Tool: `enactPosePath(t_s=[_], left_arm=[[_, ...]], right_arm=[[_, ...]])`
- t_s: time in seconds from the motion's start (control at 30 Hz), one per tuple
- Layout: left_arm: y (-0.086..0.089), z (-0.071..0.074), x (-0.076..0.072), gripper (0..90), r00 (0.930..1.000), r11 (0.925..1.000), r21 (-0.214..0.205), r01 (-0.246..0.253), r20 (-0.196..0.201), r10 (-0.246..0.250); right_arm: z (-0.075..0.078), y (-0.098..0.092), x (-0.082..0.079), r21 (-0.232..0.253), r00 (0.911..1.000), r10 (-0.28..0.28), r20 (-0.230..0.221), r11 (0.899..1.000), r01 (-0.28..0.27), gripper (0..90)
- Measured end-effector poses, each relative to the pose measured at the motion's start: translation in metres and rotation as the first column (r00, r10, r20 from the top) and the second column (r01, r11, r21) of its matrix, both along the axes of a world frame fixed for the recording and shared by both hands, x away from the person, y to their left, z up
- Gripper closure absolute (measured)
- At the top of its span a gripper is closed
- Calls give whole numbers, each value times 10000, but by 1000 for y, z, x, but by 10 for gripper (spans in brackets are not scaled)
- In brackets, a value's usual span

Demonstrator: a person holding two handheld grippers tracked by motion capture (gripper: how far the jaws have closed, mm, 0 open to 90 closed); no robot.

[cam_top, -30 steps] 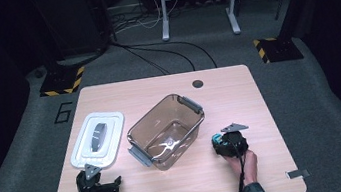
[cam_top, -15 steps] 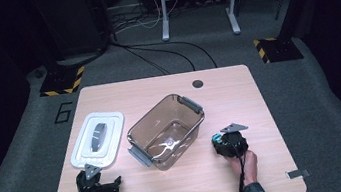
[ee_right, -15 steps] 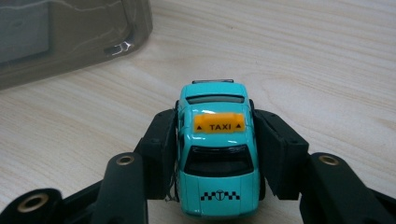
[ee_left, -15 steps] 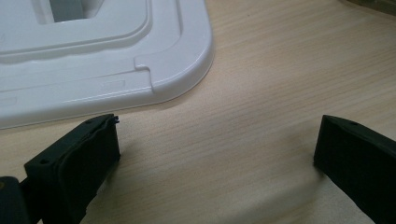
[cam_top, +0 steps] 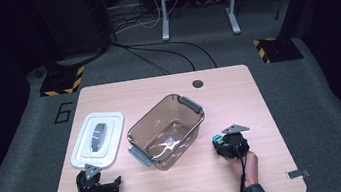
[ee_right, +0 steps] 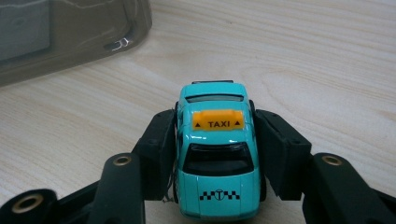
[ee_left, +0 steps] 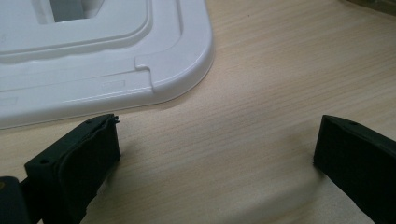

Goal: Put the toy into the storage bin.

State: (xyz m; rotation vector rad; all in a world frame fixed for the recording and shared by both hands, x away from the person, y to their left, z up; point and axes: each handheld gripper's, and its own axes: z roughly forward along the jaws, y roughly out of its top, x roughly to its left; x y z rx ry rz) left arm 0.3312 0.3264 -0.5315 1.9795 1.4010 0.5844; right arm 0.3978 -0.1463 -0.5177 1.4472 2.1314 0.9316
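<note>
So taxi (ee_right: 217, 154) pinched in right gripper (ee_right: 217, 156), on table right of empty bin (cam_top: 166, 132); drop-in left. Left gripper (ee_left: 215, 154) spread, idle.

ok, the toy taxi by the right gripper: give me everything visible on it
The toy taxi is a small teal car, glossy like painted metal or plastic, with dark windows, a yellow roof sign reading TAXI and a black checker strip with a T emblem on the panel nearest the camera. It sits upright on the wooden table, right of the clear bin. The right gripper has its pads against both flanks.
</note>
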Motion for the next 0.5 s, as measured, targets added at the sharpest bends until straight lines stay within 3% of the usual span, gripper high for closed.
enactPosePath(t_s=[0.1, 0.27, 0.5], left_arm=[[0, 0, 0, 0, 10000, 10000, 4, 1, 0, -1], [0, 0, 0, 0, 10000, 10000, 3, -2, 0, 2], [0, 0, 0, 0, 10000, 10000, 2, -4, -2, 4]], right_arm=[[0, -1, -1, 6, 10000, -2, -41, 10000, 2, 452], [0, -3, -4, 28, 9999, 60, 84, 10000, -60, 519], [1, -2, -6, -91, 9995, 142, 280, 9999, -140, 528]])
